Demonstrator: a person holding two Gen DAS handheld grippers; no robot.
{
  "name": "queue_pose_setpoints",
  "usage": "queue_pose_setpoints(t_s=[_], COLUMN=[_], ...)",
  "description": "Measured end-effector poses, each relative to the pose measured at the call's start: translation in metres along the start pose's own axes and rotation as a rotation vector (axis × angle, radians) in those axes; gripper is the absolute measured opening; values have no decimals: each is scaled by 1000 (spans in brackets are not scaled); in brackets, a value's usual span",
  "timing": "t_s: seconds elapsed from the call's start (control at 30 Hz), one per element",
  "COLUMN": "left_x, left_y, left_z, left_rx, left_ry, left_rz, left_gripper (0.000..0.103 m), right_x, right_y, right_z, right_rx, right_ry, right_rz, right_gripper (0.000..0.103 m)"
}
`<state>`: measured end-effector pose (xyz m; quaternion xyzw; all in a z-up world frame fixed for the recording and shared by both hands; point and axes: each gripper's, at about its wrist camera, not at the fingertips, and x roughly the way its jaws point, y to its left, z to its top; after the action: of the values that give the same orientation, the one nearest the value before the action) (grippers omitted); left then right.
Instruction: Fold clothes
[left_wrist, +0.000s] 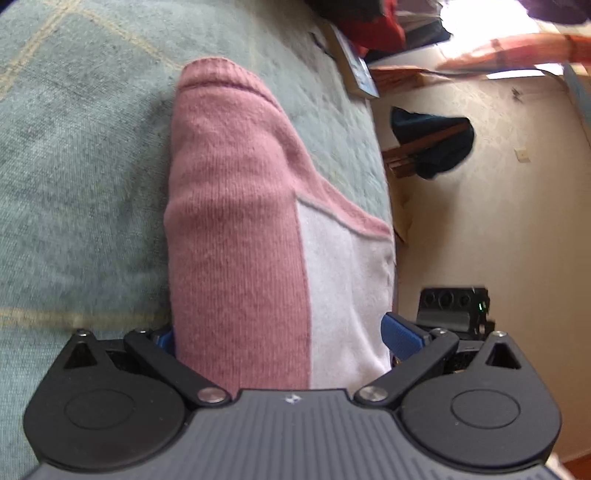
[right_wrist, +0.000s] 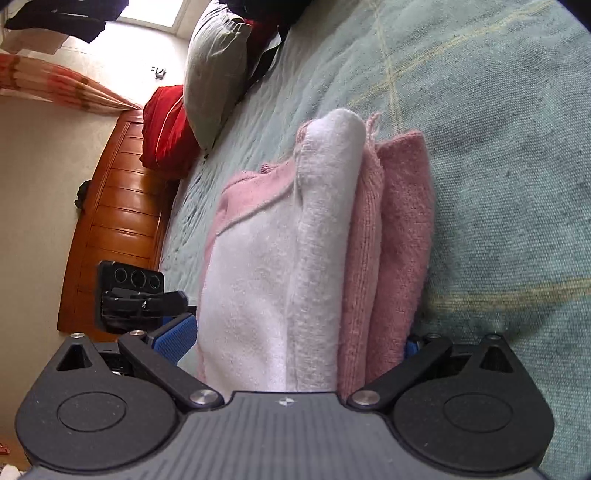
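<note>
Running straight ahead from both grippers, the folded pink-and-white garment (left_wrist: 236, 229) lies on the green quilted bedspread (left_wrist: 74, 184), its long axis in line with the fingers in each wrist view.

On the left, the left gripper (left_wrist: 280, 343) has its two blue pads set wide, one at each flank of the bundle, and the near end of the cloth fills the whole gap between them. The pad on the bed side is almost hidden behind the pink knit; the other pad (left_wrist: 400, 338) shows clearly at the white panel's edge. Whether the pads actually press the cloth cannot be told for sure, though they appear to clamp it across its thickness. The far hem of the garment points away toward the head of the bed. Past the mattress edge, the other tool's black body (left_wrist: 456, 308) sits just beside this one.

On the right, the right gripper (right_wrist: 301, 341) straddles its end of the garment (right_wrist: 295, 258) in the same way: white fleece layer, then two pink layers stacked side by side between the spread fingers, one blue pad (right_wrist: 177, 334) visible at the white side. The bedspread (right_wrist: 498, 166) lies beyond.

Both hands seem equally near, each at the near short end, so any next fold or carry would likely move along that shared long axis, away from the holder.
</note>
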<state>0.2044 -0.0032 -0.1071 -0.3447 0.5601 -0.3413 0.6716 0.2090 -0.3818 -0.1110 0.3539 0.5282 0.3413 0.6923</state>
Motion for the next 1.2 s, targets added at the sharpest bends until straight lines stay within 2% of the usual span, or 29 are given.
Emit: queue_pose_setpoints(t_s=[0.07, 0.23, 0.37, 0.5, 0.73, 0.83, 0.93, 1.1, 1.2], left_x=[-3, 3, -4, -4, -15, -11, -10, -2, -6], left_y=[0, 7, 3, -4, -18, -4, 10, 2, 0], left_z=[-5, 7, -2, 1, 3, 1, -3, -7, -4], left_rx=[14, -53, -23, -40, 17, -17, -43, -7, -30], left_ry=[7, -32, -41, -43, -42, -29, -34, -31, -39], left_rz=[-6, -31, -38, -31, -55, -33, -50, -22, -45], left_gripper=[102, 102, 102, 101, 101, 101, 102, 102, 101], right_x=[-1, 1, -3, -3, -7, -1, 3, 18, 18], right_y=[-2, -12, -13, -8, 12, -1, -10, -4, 2], right_z=[-3, 5, 4, 6, 10, 11, 9, 10, 11], right_rx=[-9, 33, 33, 33, -40, 3, 24, -2, -10], right_ry=[-8, -46, -53, -57, -45, -39, -33, -10, -4], right_rz=[9, 66, 84, 98, 106, 96, 104, 99, 103], right_gripper=[103, 103, 103, 103, 103, 103, 103, 103, 103])
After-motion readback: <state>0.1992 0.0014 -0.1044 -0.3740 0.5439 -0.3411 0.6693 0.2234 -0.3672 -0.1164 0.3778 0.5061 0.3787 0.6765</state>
